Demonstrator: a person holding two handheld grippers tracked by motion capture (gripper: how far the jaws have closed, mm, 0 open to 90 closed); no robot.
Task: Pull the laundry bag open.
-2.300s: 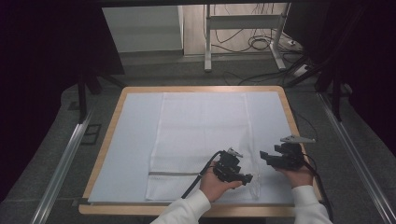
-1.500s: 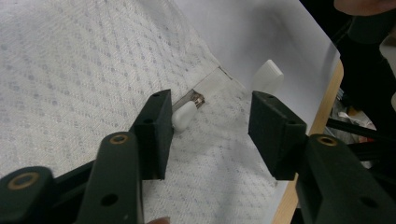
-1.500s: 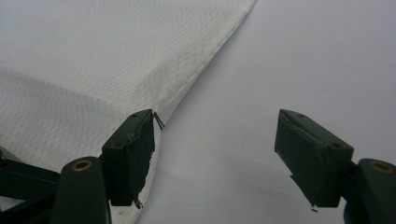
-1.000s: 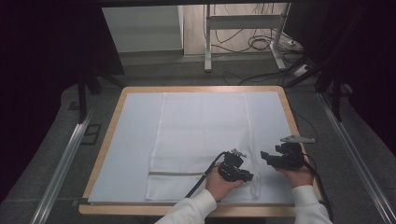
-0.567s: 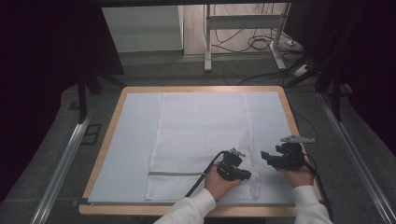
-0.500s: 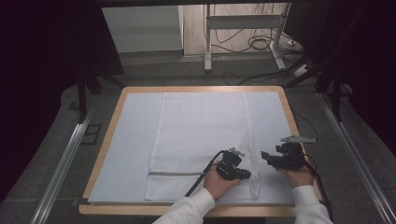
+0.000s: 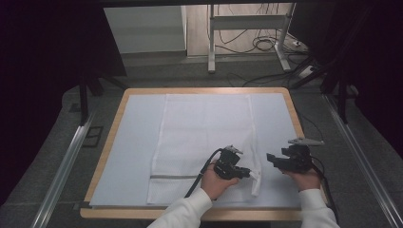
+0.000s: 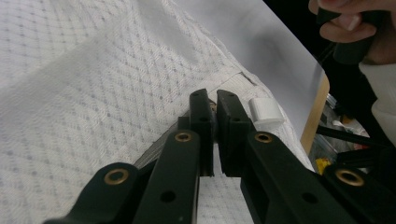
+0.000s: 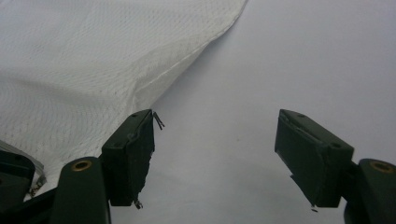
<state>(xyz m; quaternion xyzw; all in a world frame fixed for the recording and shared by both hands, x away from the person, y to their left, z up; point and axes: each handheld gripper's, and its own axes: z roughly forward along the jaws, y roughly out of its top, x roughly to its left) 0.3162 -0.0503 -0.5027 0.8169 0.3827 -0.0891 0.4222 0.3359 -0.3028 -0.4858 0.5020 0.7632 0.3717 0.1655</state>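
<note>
A white mesh bag (image 7: 204, 137) lies flat on the pale mat, with a grey zipper strip (image 7: 173, 176) across its near end. At the bag's near right corner my left gripper (image 7: 245, 174) is shut on the small zipper pull at the seam, and the mesh puckers upward there. Seen from the left gripper view, the left gripper (image 8: 212, 100) has its jaws pressed together over the seam of the bag (image 8: 93, 93), beside a white tab (image 8: 265, 110). My right gripper (image 7: 272, 159) hovers open to the right of the bag. In its own view the right gripper (image 9: 215, 119) spans bare mat, with the bag's edge (image 9: 70, 70) to its left.
The table has a wooden rim (image 7: 297, 118) around the mat (image 7: 135, 142). Metal rails (image 7: 66, 166) run along the floor on both sides. Frame legs and cables (image 7: 261, 45) stand beyond the far edge. Bare mat lies left and right of the bag.
My left gripper has shifted slightly away from the front edge and upward, drawing the bag's near right corner up with it. The right gripper has stayed where it was.
</note>
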